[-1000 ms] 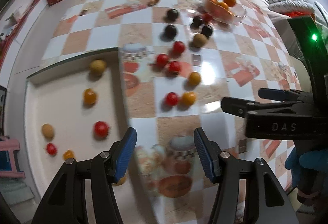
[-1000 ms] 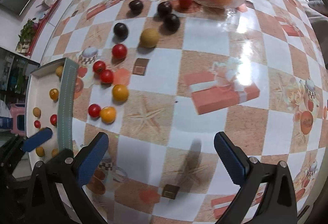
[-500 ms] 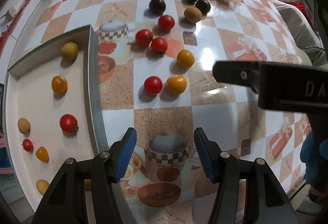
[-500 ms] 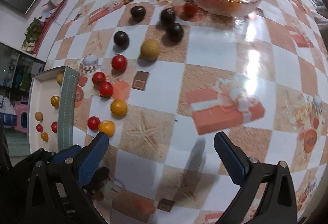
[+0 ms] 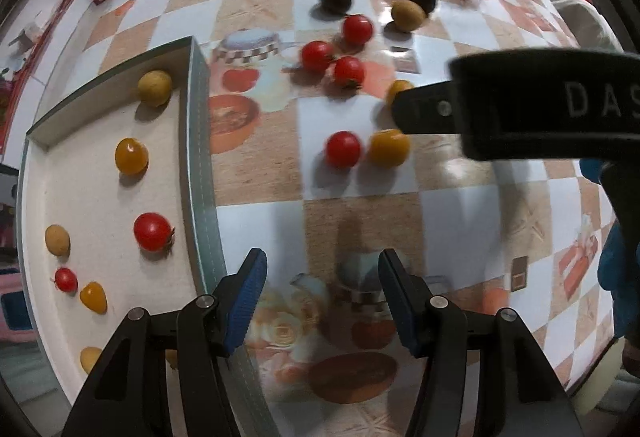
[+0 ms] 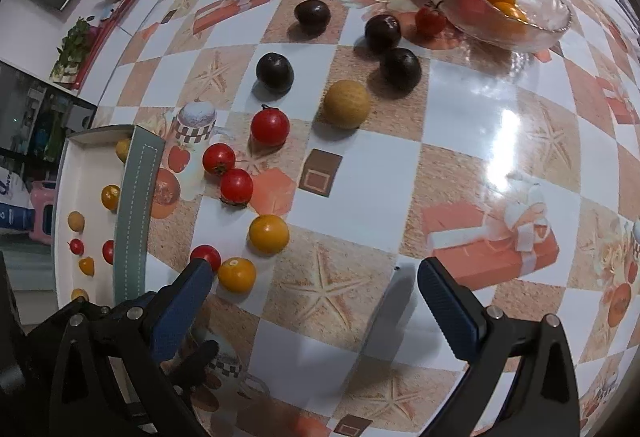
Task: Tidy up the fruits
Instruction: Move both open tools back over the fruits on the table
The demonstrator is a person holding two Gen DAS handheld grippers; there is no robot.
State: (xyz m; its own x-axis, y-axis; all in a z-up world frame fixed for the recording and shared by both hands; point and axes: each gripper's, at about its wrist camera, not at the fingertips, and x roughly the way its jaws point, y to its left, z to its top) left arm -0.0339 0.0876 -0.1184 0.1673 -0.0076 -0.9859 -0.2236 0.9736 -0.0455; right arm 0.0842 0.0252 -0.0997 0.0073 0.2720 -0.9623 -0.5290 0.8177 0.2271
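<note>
Fruits lay in three lots on the checked tablecloth. Small red, orange and tan ones sat spread out in the shallow white tray at the left edge; oranges were heaped in the glass bowl at the far right; the rest were loose on the cloth between them. Judging by that spread, the tray was the sorting place and the loose ones were what remained.

Nearest the grippers, a red tomato touched an orange tomato, with another orange one just beyond. Three more red tomatoes, a tan round fruit and four dark plums lay farther off.

The fruits were close to round, so none showed a clear long axis — only the stalk ends of a few tomatoes pointed sideways, meaning they lay on their flanks.

The left gripper hung just right of the tray wall, its jaws partly spread with only cloth between them. The right gripper had its jaws spread wide and empty; its left pad stood close beside the near red-and-orange pair — probably its next pick.
</note>
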